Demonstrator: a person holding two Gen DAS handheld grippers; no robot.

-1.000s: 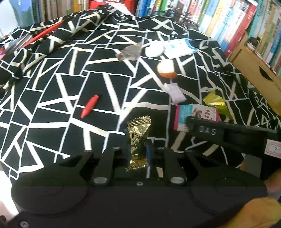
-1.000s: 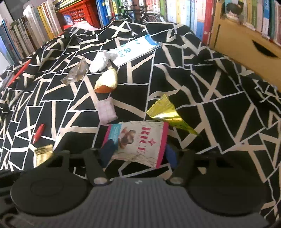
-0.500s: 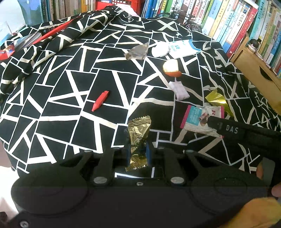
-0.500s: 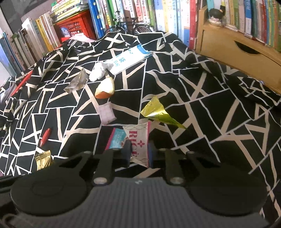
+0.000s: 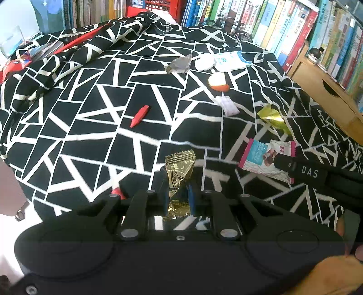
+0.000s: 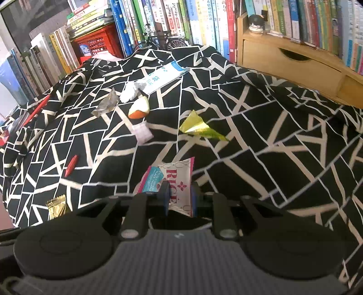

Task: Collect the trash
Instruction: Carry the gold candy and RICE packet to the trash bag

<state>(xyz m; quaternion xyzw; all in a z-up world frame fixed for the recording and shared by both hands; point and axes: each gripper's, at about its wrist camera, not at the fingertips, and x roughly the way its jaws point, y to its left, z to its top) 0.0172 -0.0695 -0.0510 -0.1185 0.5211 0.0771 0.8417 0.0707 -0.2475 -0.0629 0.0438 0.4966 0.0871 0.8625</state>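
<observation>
My left gripper (image 5: 178, 192) is shut on a gold candy wrapper (image 5: 179, 174), held upright above the black-and-white cloth (image 5: 95, 140). My right gripper (image 6: 179, 192) is shut on a pink-and-white rice snack packet (image 6: 179, 179), lifted off the cloth; the same packet (image 5: 265, 158) shows at the right of the left wrist view. The gold candy wrapper (image 6: 56, 206) appears at the lower left of the right wrist view. Loose on the cloth lie a red wrapper (image 5: 140, 116), a yellow-gold foil (image 6: 199, 129), a small white packet (image 6: 141, 132), an apple piece (image 6: 139, 109), a grey foil (image 6: 106, 105) and a white tissue (image 6: 129, 94).
A white-and-blue booklet (image 6: 163, 76) lies at the far side of the cloth. Bookshelves (image 6: 204, 20) line the back, with a red crate (image 6: 97, 43) and a small model bicycle (image 6: 163, 42). A wooden drawer unit (image 6: 290, 59) stands at the right.
My right gripper went from open around the rice packet to shut on it, then lifted it. Both grippers have risen and pulled back from the cloth with their wrappers.
</observation>
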